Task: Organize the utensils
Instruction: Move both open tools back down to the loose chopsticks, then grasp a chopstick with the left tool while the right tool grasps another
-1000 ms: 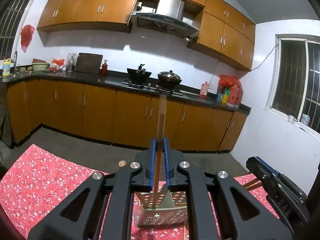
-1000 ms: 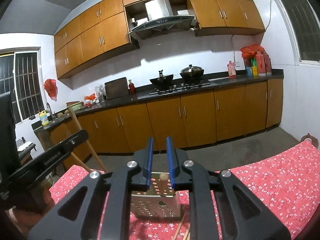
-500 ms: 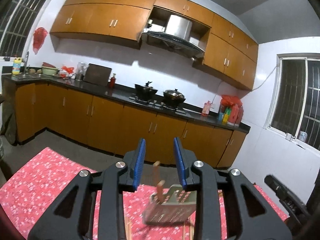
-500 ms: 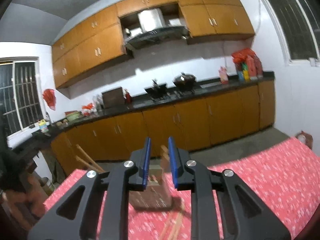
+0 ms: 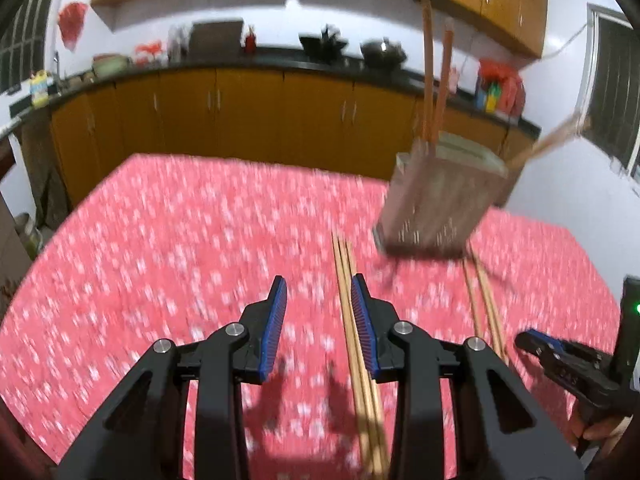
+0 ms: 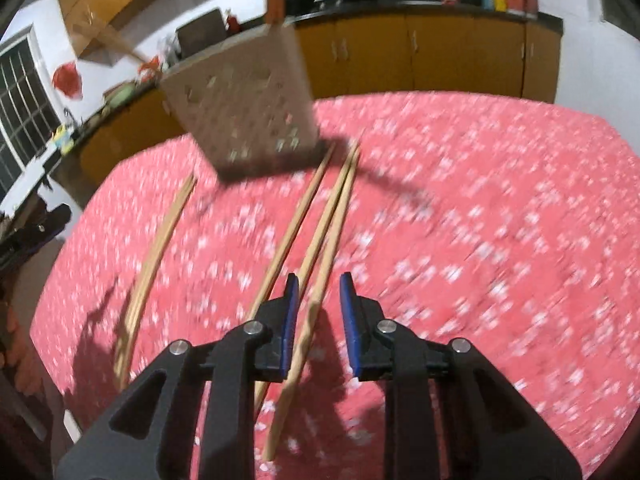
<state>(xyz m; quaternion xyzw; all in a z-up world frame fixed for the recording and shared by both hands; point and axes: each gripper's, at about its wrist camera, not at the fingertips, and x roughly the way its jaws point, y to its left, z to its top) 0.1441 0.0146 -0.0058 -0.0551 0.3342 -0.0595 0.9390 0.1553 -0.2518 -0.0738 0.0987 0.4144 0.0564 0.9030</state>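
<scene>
A perforated metal utensil holder [image 5: 438, 196] stands on the red floral tablecloth [image 5: 160, 248], with chopsticks [image 5: 434, 76] upright in it; it also shows in the right wrist view [image 6: 244, 108]. My left gripper [image 5: 318, 320] is open and empty, low over a bundle of loose chopsticks [image 5: 358, 344] lying by its right finger. A second pair [image 5: 486, 308] lies further right. My right gripper [image 6: 318, 312] is open, with loose chopsticks [image 6: 320, 252] lying on the cloth between its fingers. Another pair [image 6: 154, 256] lies to the left.
Orange kitchen cabinets [image 5: 248, 120] and a dark counter run behind the table. The other gripper shows at the right edge of the left wrist view [image 5: 568, 368]. The table's far edge [image 6: 440, 94] is just behind the holder.
My left gripper opened and let go of a chopstick, now in the holder. Both grippers tilted down from above the holder to the loose chopsticks on the cloth.
</scene>
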